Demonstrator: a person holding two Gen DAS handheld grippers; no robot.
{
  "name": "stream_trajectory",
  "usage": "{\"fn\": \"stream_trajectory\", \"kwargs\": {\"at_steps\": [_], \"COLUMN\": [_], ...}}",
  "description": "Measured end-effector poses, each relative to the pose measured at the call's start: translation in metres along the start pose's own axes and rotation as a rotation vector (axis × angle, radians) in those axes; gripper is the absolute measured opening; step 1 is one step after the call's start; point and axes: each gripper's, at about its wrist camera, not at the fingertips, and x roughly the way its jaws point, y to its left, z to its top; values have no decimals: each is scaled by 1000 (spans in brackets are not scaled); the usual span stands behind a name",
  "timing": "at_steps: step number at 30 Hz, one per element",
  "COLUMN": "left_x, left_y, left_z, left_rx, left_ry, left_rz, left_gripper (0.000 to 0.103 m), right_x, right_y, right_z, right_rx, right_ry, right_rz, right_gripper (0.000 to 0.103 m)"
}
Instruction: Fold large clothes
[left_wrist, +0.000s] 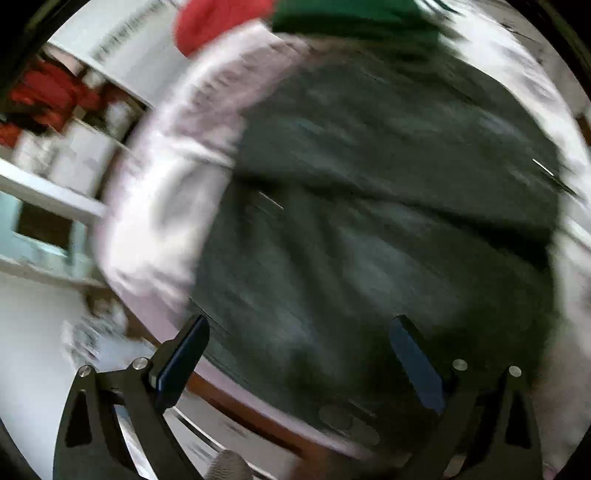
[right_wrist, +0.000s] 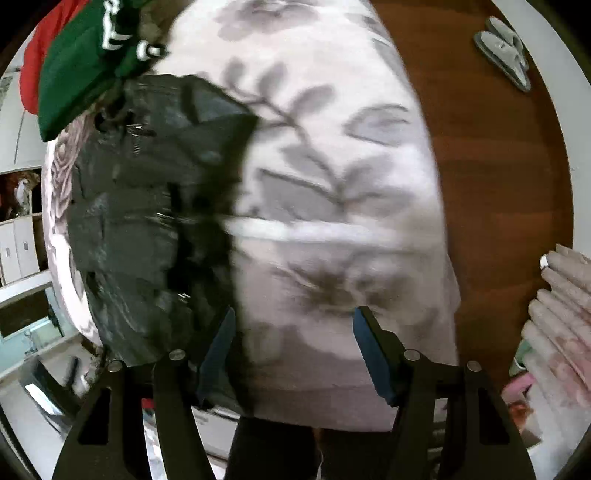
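Note:
A large dark grey-black garment (left_wrist: 369, 229) lies spread on a bed with a pale floral cover (right_wrist: 332, 166). In the right wrist view the garment (right_wrist: 147, 221) shows at the left, with a zip near its top. My left gripper (left_wrist: 299, 325) is open and empty, just above the garment's near edge; the view is blurred. My right gripper (right_wrist: 293, 314) is open and empty over the bedcover, just right of the garment's edge.
A green garment (right_wrist: 81, 70) and a red one (right_wrist: 31, 74) lie at the bed's far end. A brown wooden floor (right_wrist: 491, 166) with grey slippers (right_wrist: 504, 51) is to the right. White shelves (left_wrist: 66, 147) stand to the left. Folded pale cloth (right_wrist: 557, 314) is at the right edge.

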Motion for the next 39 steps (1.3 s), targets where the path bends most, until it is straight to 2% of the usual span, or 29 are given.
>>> {"fn": "stream_trajectory", "kwargs": {"at_steps": [3,6,9,11,13,16,17,18,20,21,22,27,28,29,30,32,36,39], "left_x": [-4,-6,5,20,32,30,26,21,18,15,12,-6,-9,-12,-15,-24,-47,-58], "left_y": [-52,-113,-161,-177,-179,-164,-157,-149,-131,-123,-119,-100,-96,-93,-88,-74,-23,31], "left_z": [-28,-54,-78,-85,-84,-72,-67,-63,-55,-52,-50,-48,-48,-47,-45,-41,-30,-17], "left_rx": [51,217,333,364,352,278,255,234,188,169,159,124,115,113,105,79,0,-87], "left_ry": [60,29,10,21,23,16,-7,-31,-15,-13,-16,-67,-78,-85,-89,-106,-132,-139], "left_rz": [-37,21,38,64,78,61,87,111,48,4,-20,-62,-68,-74,-88,-116,-194,-263], "left_gripper": [101,101,101,101,101,99,81,53,32,16,9,4,4,4,4,4,4,4], "right_x": [-1,1,5,5,8,21,29,36,58,67,78,128,130,128,125,103,36,-3], "right_y": [-25,-43,-53,-58,-58,-52,-46,-40,-25,-17,-9,15,18,24,31,47,100,167], "right_z": [1,5,12,20,28,51,63,70,94,102,111,138,139,139,137,130,118,109], "right_rx": [-12,-18,-19,-23,-30,-56,-61,-64,-54,-46,-38,118,136,146,149,122,13,-99], "right_ry": [19,36,41,33,38,54,57,62,97,103,111,157,143,127,117,74,21,-7], "right_rz": [-7,-14,-13,-9,17,103,163,212,366,415,464,641,670,686,667,632,586,550], "right_gripper": [68,68,68,68,69,69,69,71,71,72,72,70,61,33,24,14,11,11]}}
